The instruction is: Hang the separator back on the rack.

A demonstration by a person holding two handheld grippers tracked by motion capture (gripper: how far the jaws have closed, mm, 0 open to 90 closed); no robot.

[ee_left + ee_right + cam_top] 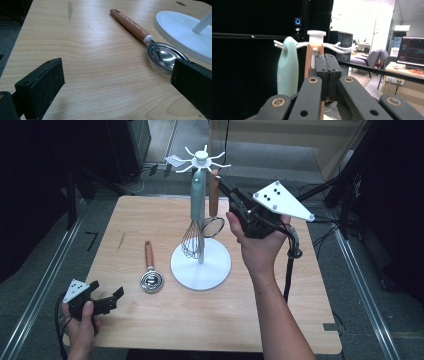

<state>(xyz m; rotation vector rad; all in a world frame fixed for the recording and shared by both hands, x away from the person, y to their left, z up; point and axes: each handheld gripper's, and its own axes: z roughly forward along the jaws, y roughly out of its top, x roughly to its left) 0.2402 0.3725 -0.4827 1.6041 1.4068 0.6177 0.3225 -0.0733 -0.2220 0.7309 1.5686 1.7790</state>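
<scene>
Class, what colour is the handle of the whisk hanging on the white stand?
Pale mint green; the whisk handle shows best in the right gripper view.

Your right hand-held gripper (223, 184) is raised, jaws pressed together; your left hand-held gripper (106, 294) rests low, jaws wide apart.

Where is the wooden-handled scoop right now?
In the high view, the scoop lies flat on the table, just left of the white rack base.

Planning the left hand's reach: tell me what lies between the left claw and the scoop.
Bare wood: in the left gripper view, only table separates the open left claw from the scoop.
</scene>
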